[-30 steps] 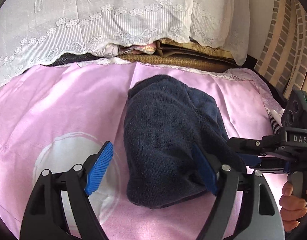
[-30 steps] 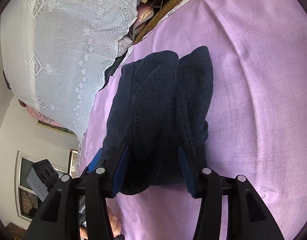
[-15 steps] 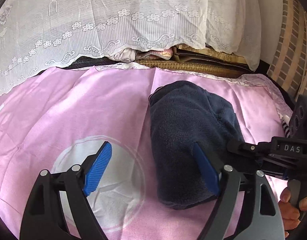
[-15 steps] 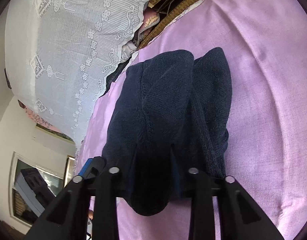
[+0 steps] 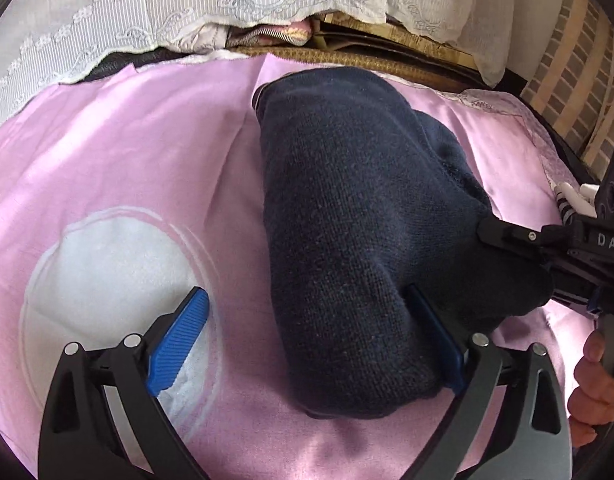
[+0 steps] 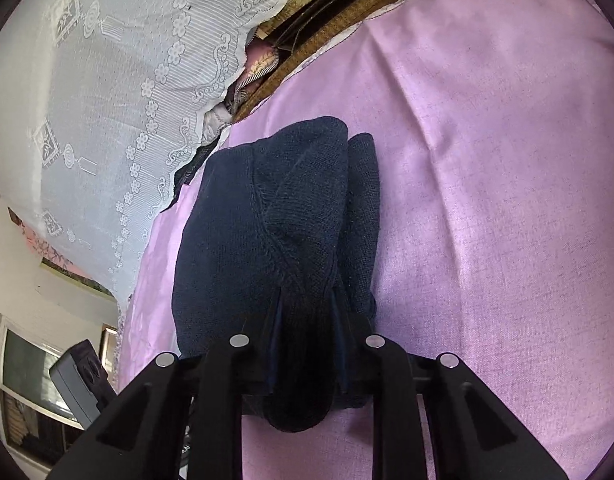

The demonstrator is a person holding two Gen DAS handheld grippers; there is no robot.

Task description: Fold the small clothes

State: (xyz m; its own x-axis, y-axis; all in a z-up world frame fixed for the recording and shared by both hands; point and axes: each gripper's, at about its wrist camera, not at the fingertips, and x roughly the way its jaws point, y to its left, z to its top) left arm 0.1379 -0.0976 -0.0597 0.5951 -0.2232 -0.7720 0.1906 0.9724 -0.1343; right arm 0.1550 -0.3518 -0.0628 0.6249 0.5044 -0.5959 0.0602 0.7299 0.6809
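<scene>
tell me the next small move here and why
Probably open the right gripper and back it off. It is pinched on a fold of the sweater, which already lies bundled on the pink sheet, while the left gripper is open, its right finger touching the sweater.

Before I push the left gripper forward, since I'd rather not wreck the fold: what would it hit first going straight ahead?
Probably the dark knit garment. The left gripper is open, its right finger already against the bundle's near side and its left finger over the pink sheet. Depth is unclear.
</scene>
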